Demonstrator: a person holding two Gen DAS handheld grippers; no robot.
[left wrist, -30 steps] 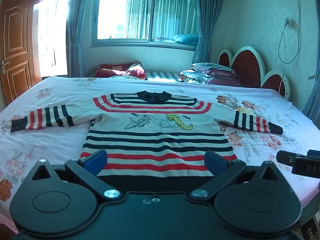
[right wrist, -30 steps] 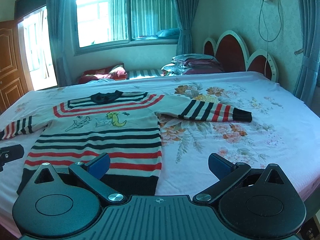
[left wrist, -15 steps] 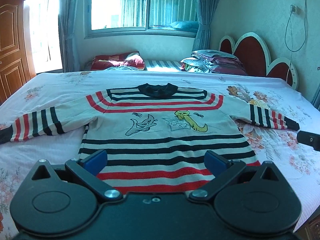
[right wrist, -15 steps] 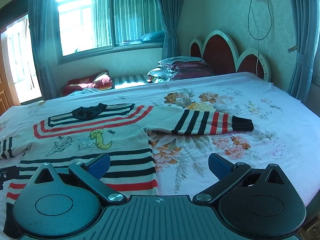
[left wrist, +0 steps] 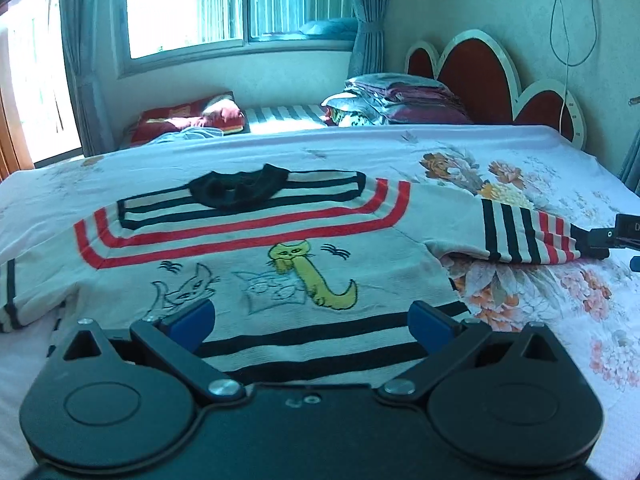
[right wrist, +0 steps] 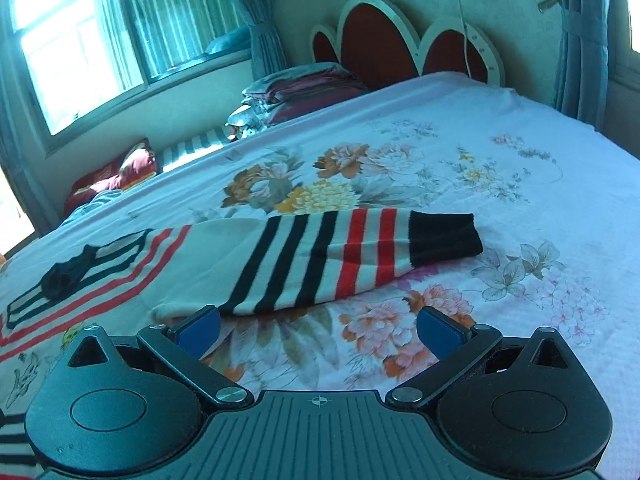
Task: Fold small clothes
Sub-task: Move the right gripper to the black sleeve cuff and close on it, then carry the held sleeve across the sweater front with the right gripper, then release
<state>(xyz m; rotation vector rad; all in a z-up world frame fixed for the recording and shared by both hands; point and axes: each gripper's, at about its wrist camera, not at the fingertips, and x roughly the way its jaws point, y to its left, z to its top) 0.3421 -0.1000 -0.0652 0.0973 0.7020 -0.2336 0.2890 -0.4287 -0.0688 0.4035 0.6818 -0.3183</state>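
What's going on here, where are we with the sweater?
A person holds a tool in each hand over a bed. The striped sweater lies flat, front up, not yet folded. The left tool is open above the chest, holding nothing. The right tool is open too, facing the sleeve that lies stretched out on the floral sheet, with its black cuff just ahead. Nothing is gripped. That sleeve looks like the likely first fold.

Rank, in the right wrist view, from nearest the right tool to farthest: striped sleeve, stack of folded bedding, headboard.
1. Striped sleeve, just ahead of the open right tool.
2. Stack of folded bedding, far, ahead-left.
3. Headboard, at the wall, behind the stack.
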